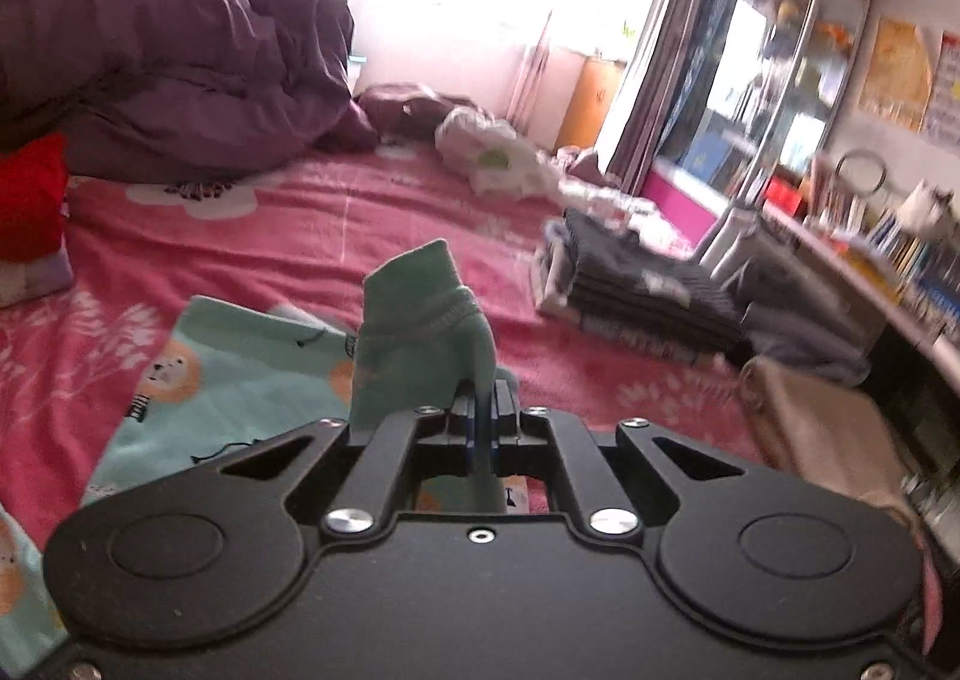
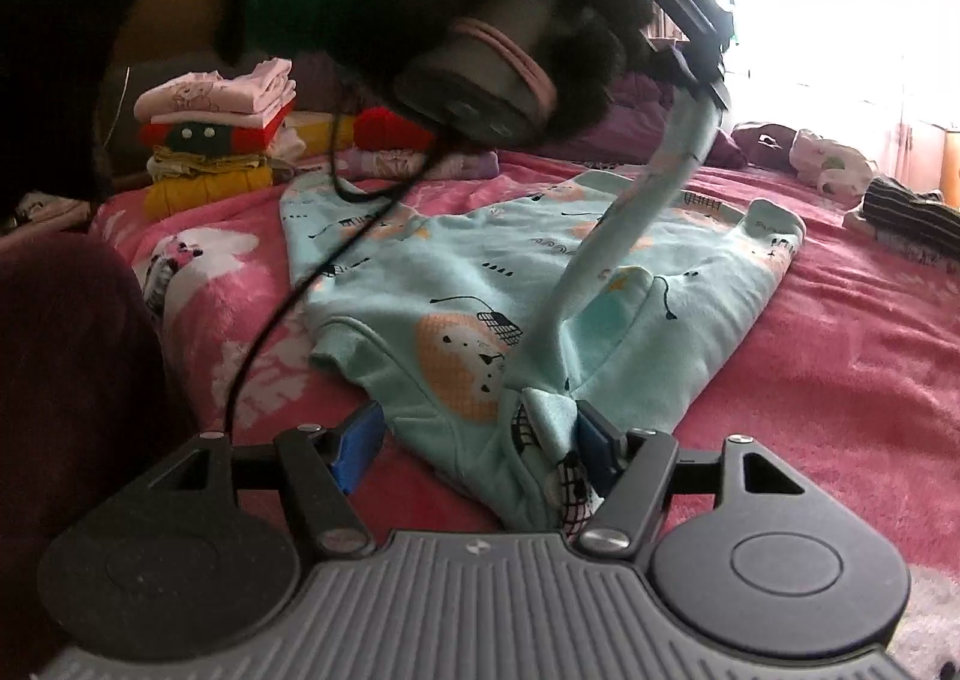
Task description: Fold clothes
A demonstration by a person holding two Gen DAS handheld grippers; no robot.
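Note:
A mint-green child's top with lion prints lies spread on the pink bed sheet. My left gripper is shut on its sleeve cuff and holds it lifted above the bed. In the right wrist view the left gripper is up high, with the sleeve stretched taut below it. My right gripper is open, low at the near edge of the top, with a fold of the fabric lying between its blue pads.
A purple duvet is heaped at the back left. Folded dark clothes sit at the bed's right edge, next to a desk with books. Folded clothes stacks stand at the far left. A black cable hangs across.

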